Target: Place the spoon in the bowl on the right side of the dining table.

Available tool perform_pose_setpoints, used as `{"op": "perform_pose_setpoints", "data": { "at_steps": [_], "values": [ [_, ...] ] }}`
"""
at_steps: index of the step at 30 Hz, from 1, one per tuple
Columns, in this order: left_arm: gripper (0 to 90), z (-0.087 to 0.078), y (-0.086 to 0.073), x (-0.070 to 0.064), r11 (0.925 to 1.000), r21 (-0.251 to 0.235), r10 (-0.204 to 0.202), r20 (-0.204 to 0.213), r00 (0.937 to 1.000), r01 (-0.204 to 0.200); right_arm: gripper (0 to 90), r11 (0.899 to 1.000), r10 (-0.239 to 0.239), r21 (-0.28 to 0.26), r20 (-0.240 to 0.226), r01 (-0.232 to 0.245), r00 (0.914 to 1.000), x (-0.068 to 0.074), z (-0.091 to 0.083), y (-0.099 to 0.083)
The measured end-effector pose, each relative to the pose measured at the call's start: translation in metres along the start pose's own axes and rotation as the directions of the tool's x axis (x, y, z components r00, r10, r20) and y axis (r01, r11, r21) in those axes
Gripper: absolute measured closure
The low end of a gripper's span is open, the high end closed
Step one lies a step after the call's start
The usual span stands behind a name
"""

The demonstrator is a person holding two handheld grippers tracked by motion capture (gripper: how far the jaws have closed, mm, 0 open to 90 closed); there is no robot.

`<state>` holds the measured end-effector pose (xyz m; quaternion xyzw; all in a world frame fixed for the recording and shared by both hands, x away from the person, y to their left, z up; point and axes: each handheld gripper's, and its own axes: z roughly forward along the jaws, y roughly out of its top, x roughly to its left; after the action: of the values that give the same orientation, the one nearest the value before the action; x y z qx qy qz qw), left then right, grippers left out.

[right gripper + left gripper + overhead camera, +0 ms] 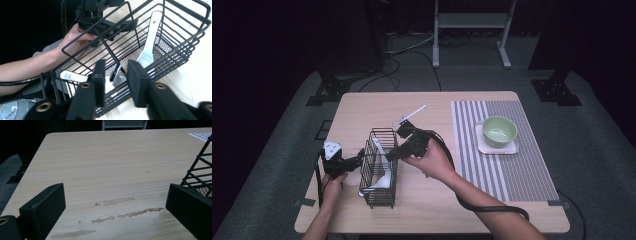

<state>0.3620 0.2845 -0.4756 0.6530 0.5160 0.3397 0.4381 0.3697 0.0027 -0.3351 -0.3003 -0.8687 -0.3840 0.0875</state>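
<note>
Wire basket (379, 167) holding white spoons (150, 42); right gripper (115, 75) part-open, apparently empty; left gripper (112, 210) wide open beside it.

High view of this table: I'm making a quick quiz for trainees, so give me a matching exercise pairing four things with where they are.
Things:
1. white spoon
2. green bowl
3. wire basket
4. left gripper

Places:
A. on a white square tray on the striped mat
B. at the basket's left side, jaws apart
C. lying inside the basket
D. on the bare wood, between the two hands

Pairs: 1-C, 2-A, 3-D, 4-B
</note>
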Motion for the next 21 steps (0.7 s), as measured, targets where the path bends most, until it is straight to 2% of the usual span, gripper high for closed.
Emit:
{"op": "perform_pose_setpoints", "data": {
  "at_steps": [5, 10, 21],
  "values": [
    [1.6, 0.0002, 0.0000, -0.0005, 1.0000, -0.001, -0.001, -0.002, 1.0000, 0.001, 79.2, 1.000, 0.005, -0.002, 0.001, -0.005, 1.0000, -0.0014, -0.0010, -0.0007],
    [1.6, 0.0002, 0.0000, -0.0005, 1.0000, 0.000, -0.001, -0.002, 1.0000, 0.001, 83.3, 1.000, 0.010, -0.004, -0.006, -0.010, 0.9999, -0.0019, -0.0021, -0.0013],
    [1.6, 0.0002, 0.0000, -0.0005, 1.0000, -0.001, -0.001, -0.001, 1.0000, 0.001, 85.3, 1.000, 0.022, -0.020, -0.031, -0.023, 0.9993, -0.0007, -0.0030, -0.0047]
  ]
}}
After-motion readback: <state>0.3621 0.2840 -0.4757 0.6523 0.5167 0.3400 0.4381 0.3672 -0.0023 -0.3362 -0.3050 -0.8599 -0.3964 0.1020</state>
